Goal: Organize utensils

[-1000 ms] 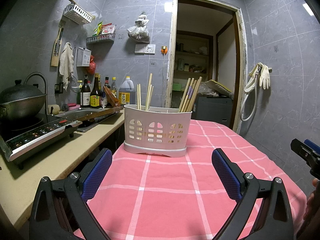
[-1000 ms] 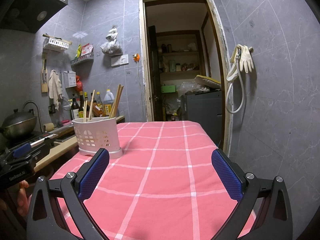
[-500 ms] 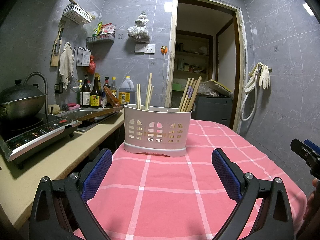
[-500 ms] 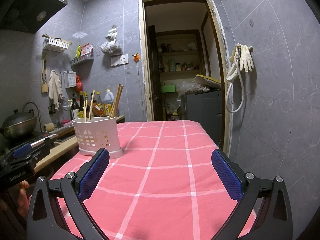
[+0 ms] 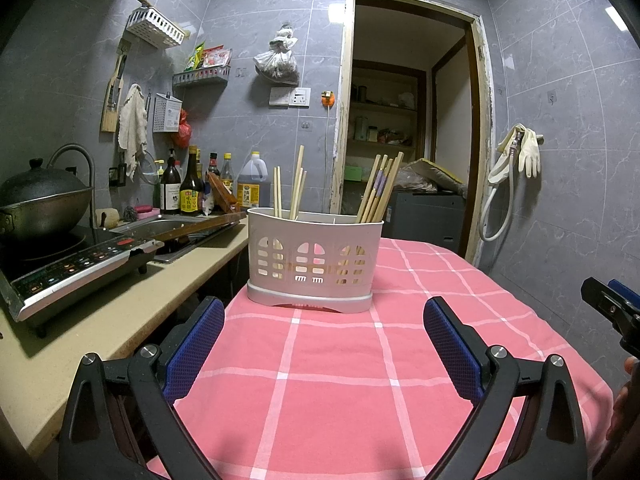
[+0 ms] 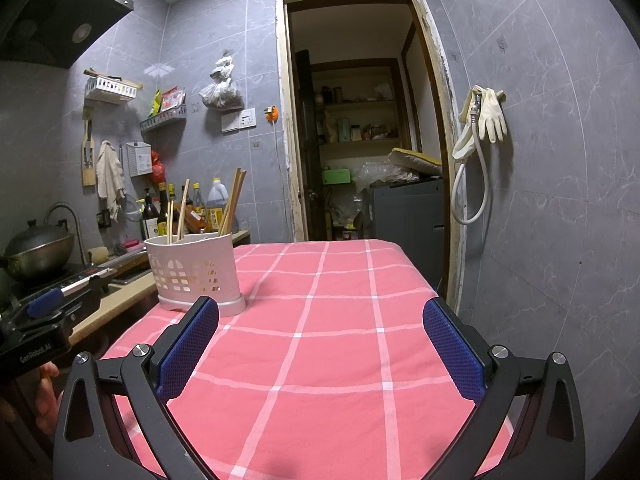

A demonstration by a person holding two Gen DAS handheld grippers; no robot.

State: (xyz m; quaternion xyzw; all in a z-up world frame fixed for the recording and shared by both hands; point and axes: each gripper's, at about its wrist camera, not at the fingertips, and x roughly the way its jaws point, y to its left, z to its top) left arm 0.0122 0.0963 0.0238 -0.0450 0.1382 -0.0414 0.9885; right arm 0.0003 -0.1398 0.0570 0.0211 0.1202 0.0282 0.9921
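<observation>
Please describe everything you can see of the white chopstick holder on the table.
The white chopstick holder looks like plastic, oval, with arched cut-out holes in its wall and a grey base. It stands upright on the pink checked tablecloth, near the counter side. Wooden chopsticks lean in its end compartments; the middle looks empty. Neither gripper touches it.

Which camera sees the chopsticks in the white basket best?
The left wrist view: the white basket faces it squarely, showing chopsticks in separate bunches at each end. The right wrist view catches the basket off to the left, smaller, its chopsticks overlapping the bottles behind.
</observation>
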